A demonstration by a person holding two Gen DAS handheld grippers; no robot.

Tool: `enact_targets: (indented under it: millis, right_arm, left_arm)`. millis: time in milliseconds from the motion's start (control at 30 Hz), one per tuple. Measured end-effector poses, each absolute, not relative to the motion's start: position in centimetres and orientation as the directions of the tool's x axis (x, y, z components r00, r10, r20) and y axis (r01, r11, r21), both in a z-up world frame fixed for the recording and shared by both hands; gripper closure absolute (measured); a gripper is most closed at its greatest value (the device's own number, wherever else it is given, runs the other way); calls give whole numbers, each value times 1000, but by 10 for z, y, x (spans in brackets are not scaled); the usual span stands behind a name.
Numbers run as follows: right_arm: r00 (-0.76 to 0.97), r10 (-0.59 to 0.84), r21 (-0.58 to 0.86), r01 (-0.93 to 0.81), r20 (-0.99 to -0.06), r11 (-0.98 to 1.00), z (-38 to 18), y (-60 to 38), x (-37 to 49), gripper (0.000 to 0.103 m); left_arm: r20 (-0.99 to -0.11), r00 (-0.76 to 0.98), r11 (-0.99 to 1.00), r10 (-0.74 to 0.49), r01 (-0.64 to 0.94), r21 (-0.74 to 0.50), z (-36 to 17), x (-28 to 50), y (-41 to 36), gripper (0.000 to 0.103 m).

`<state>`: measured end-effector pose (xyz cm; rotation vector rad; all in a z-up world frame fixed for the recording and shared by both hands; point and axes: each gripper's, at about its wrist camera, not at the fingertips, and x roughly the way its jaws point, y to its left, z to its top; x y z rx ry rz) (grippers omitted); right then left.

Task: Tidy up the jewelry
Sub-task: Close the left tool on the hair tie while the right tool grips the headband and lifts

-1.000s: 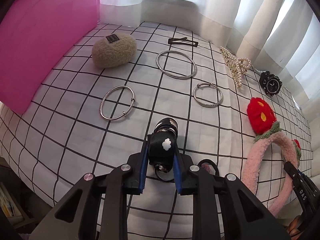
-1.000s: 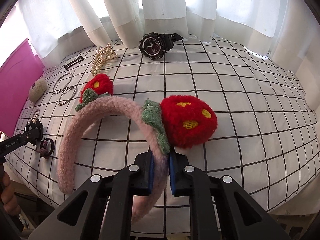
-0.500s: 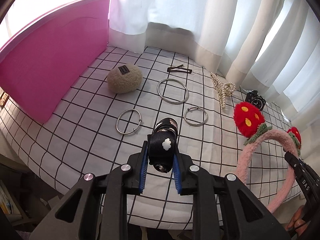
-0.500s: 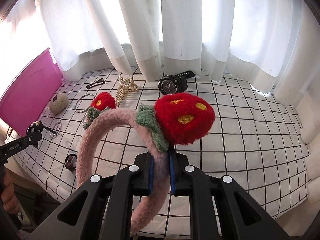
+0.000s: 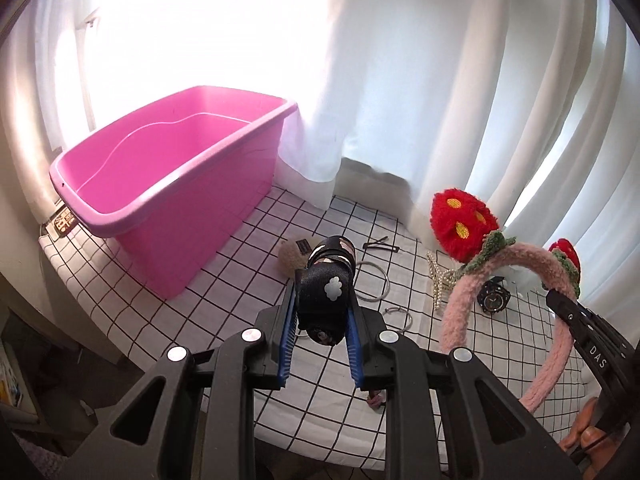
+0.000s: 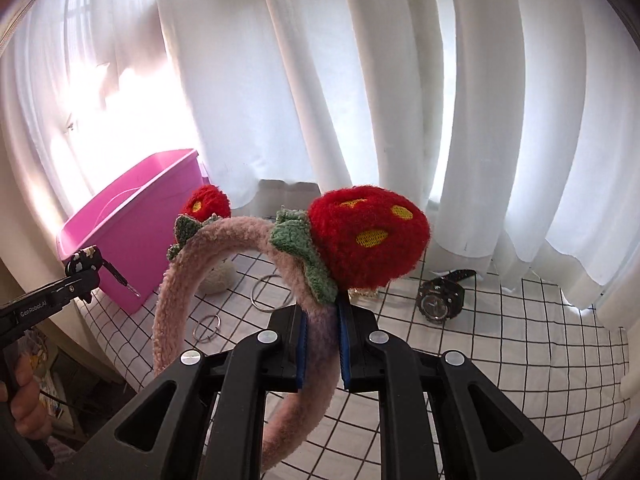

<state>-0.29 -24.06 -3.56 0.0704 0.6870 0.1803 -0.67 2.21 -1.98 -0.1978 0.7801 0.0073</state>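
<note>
Pink bin: nothing visible inside.
Left gripper: clamped on black hair clip.
Right gripper: clamped on pink headband.

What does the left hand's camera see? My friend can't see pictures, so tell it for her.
The left tongs pinch a black hair clip with a white flower, held up above a checked cloth. A big pink tub stands behind; a fuzzy pink strawberry headband hangs at right.
</note>
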Motion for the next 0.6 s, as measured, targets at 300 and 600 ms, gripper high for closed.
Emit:
enact_targets:
  millis: [300, 600]
  right_arm:
    - [774, 318, 159, -277, -548, 948, 14, -159, 46, 90]
    - [768, 367, 140, -347, -525, 927, 43, -46, 110, 90]
  left_arm:
    - [-612, 790, 974, 27, -158, -161, 36, 8, 105, 81]
    - [-593, 800, 974, 87, -194, -120, 58, 64, 204, 81]
